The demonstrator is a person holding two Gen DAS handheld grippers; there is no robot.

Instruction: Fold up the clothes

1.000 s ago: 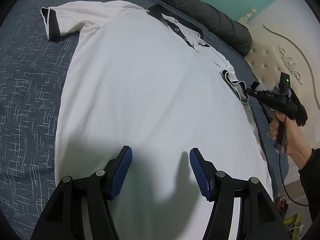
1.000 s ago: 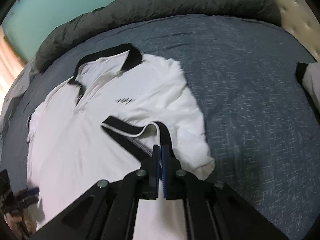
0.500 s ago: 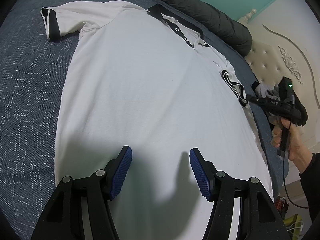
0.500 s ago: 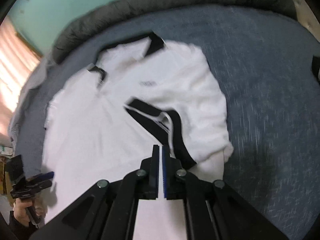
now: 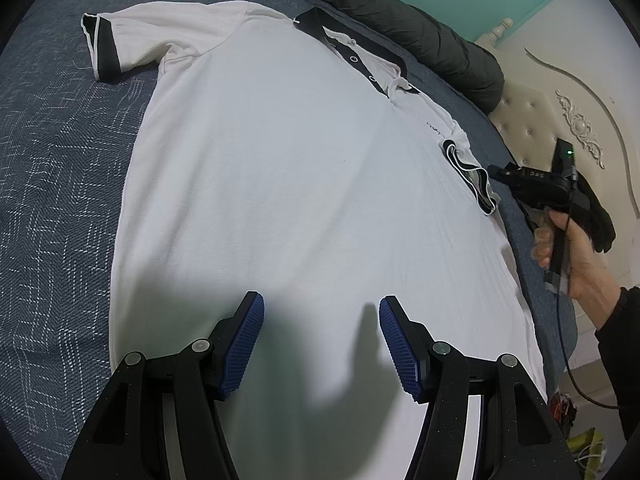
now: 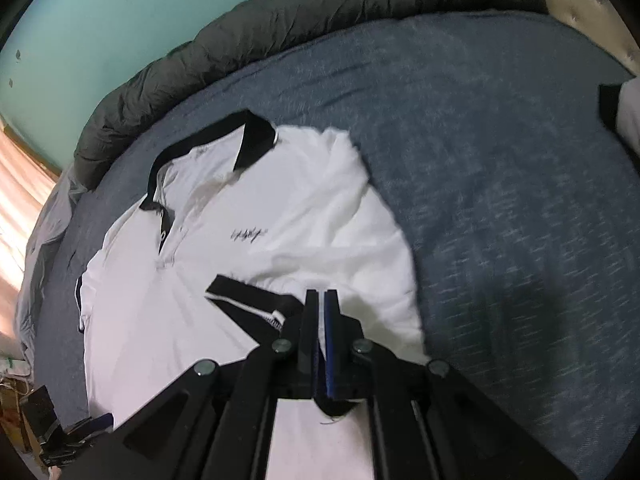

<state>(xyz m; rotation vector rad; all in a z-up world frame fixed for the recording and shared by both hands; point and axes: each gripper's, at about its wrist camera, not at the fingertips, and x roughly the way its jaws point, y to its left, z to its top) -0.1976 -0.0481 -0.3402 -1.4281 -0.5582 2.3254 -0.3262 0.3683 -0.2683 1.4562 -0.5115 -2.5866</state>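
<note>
A white polo shirt [image 5: 280, 184] with black collar and black sleeve bands lies face up on the blue bed [image 5: 52, 184], its collar toward the dark rolled blanket [image 5: 420, 28] at the far edge. The left hand-held gripper [image 5: 320, 344] hovers over the shirt's lower body with its blue pads spread apart and nothing between them. The right hand-held gripper [image 6: 321, 300], held in a person's hand [image 5: 568, 252] at the bed's right side, has its fingers pressed together on the black band of the right sleeve [image 6: 256, 300], which is folded inward over the chest, just below the small script logo [image 6: 248, 235]. The other sleeve [image 5: 120, 40] lies spread flat on the bed.
</note>
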